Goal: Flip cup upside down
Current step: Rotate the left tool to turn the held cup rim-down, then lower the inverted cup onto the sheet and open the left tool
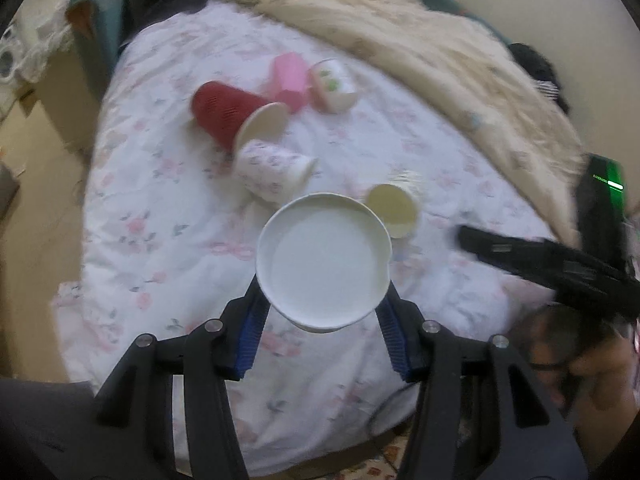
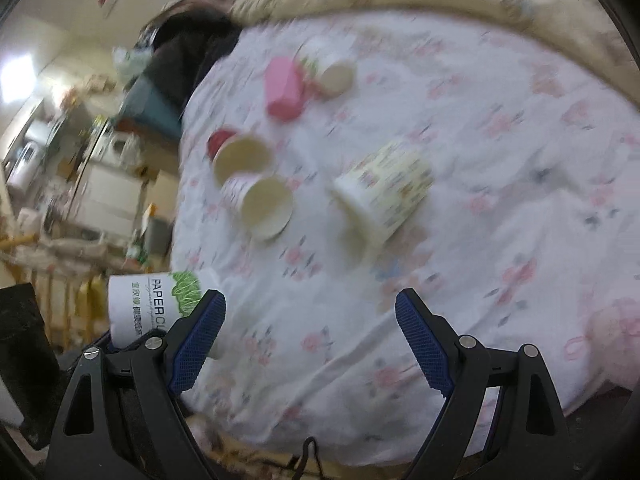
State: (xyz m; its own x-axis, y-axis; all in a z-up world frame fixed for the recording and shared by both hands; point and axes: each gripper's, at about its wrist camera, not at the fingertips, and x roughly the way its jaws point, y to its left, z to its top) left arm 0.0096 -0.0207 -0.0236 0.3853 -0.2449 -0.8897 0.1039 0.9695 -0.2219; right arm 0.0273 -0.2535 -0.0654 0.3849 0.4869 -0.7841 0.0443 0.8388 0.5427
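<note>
My left gripper (image 1: 323,300) is shut on a white paper cup (image 1: 323,260) and holds it above the bed, its round end facing the camera. The same cup, white with green print, shows at the left of the right wrist view (image 2: 148,304). My right gripper (image 2: 310,336) is open and empty above the flowered bed sheet (image 2: 480,240). It shows as a dark shape at the right of the left wrist view (image 1: 540,260).
Several cups lie on their sides on the sheet: a red one (image 1: 224,114), a pink one (image 1: 290,76), a flowered one (image 1: 272,172), a green-dotted one (image 1: 332,84) and a small yellowish one (image 1: 394,210). A beige blanket (image 1: 400,40) covers the far side.
</note>
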